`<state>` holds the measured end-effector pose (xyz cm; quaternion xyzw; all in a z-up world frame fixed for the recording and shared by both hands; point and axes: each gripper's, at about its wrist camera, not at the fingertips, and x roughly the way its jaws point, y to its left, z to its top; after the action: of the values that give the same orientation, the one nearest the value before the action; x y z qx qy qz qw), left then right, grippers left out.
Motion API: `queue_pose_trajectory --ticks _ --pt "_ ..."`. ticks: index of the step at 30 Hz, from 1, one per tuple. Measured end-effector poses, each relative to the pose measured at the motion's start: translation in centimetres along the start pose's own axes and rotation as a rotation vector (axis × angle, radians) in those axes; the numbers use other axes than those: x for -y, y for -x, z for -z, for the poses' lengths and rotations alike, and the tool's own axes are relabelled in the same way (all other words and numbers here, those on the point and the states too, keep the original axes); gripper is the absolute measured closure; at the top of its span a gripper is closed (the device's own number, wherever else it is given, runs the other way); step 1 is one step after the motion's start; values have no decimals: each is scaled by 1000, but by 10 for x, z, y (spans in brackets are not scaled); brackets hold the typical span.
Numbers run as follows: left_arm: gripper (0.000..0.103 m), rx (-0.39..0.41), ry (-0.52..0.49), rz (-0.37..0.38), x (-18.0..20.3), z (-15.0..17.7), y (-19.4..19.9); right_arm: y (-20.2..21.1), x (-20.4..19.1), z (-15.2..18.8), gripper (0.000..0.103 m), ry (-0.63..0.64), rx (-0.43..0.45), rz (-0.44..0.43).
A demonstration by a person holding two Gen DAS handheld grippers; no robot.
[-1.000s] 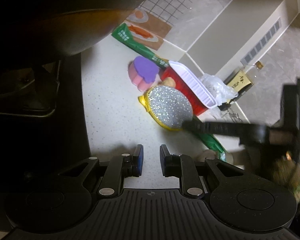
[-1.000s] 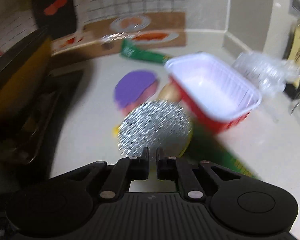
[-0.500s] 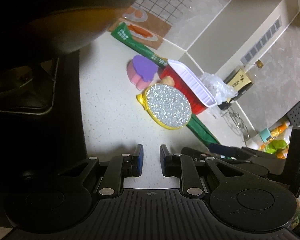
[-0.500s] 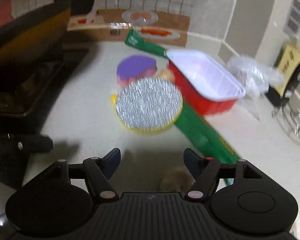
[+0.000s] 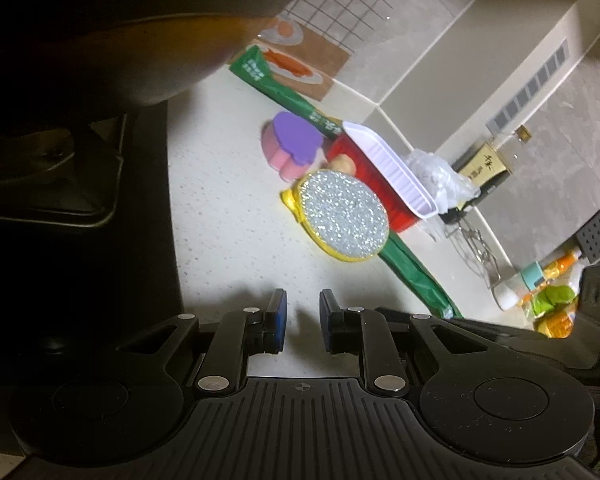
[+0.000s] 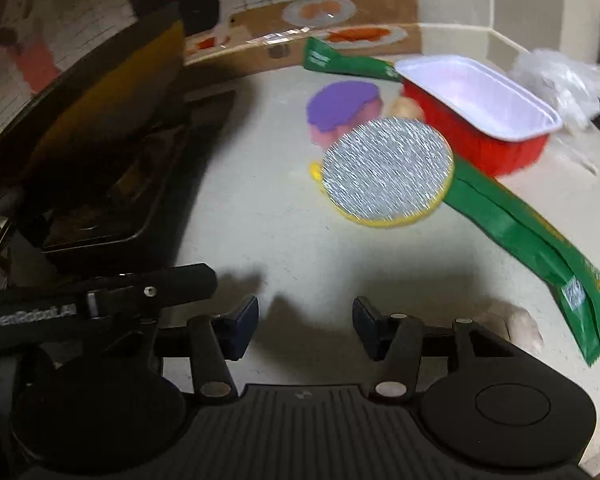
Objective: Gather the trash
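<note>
A round silver-and-yellow scouring pad [image 5: 344,216] [image 6: 388,170] lies on the pale counter, resting on a long green wrapper [image 5: 416,276] [image 6: 528,236]. Behind it are a pink-and-purple sponge [image 5: 294,150] [image 6: 342,114] and a red tray with a white inside [image 5: 384,176] [image 6: 480,116]. A small beige lump [image 6: 522,326] lies near my right gripper. My left gripper [image 5: 302,320] is nearly shut and empty, short of the pad. My right gripper [image 6: 305,322] is open and empty, hovering over bare counter in front of the pad.
A dark stove with a pan [image 5: 80,40] [image 6: 92,112] takes up the left. Crumpled clear plastic [image 5: 440,176] [image 6: 560,80], a bottle [image 5: 488,164] and a wire rack [image 5: 476,244] stand along the right wall. The left gripper's body [image 6: 100,300] shows at the right view's left.
My right gripper has opened, letting go of the scouring pad, and pulled back from it. The pad now lies on the counter. My left gripper has barely moved.
</note>
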<state>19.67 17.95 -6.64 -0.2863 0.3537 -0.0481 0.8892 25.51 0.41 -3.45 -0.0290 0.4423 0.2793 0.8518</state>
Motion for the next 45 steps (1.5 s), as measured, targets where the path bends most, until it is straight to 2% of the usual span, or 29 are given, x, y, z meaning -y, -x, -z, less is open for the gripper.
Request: queue_pose_trajectory --ticks 2,6,10,12,20,28,30,33,38,40,41,42,45 --pt "83 -2 1 -1 1 0 -1 6 -2 -3 49 30 28 26" --pt "83 -19 -9 5 4 1 -6 14 4 -8 49 73 88 143" --pt "83 -34 -25 11 8 3 -10 12 23 -8 45 48 112 256" --pt "83 -39 -30 10 9 4 -12 9 32 -6 43 26 107 284" --pt "83 -59 -47 -13 10 5 -14 1 49 -7 43 -60 91 231" --pt "83 -52 -35 -32 6 5 -12 -7 51 -62 43 -150 134 96" --pt "83 -49 -34 -30 5 5 -11 -20 53 -71 43 -169 121 93" --pt "83 -51 -37 -38 5 4 -11 -40 57 -80 43 -165 92 149" --pt "83 -18 -24 -35 0 5 -4 -58 72 -82 43 -191 45 178" --pt "83 -8 -7 -39 -3 5 -2 -60 75 -81 50 -197 31 171" --pt "83 -3 2 -40 -5 4 -1 -62 75 -81 67 -190 13 154" --pt "83 3 12 -41 -6 4 0 -62 73 -82 73 -182 -4 138" --pt "83 16 26 -38 -8 3 1 -55 64 -78 82 -149 -6 117"
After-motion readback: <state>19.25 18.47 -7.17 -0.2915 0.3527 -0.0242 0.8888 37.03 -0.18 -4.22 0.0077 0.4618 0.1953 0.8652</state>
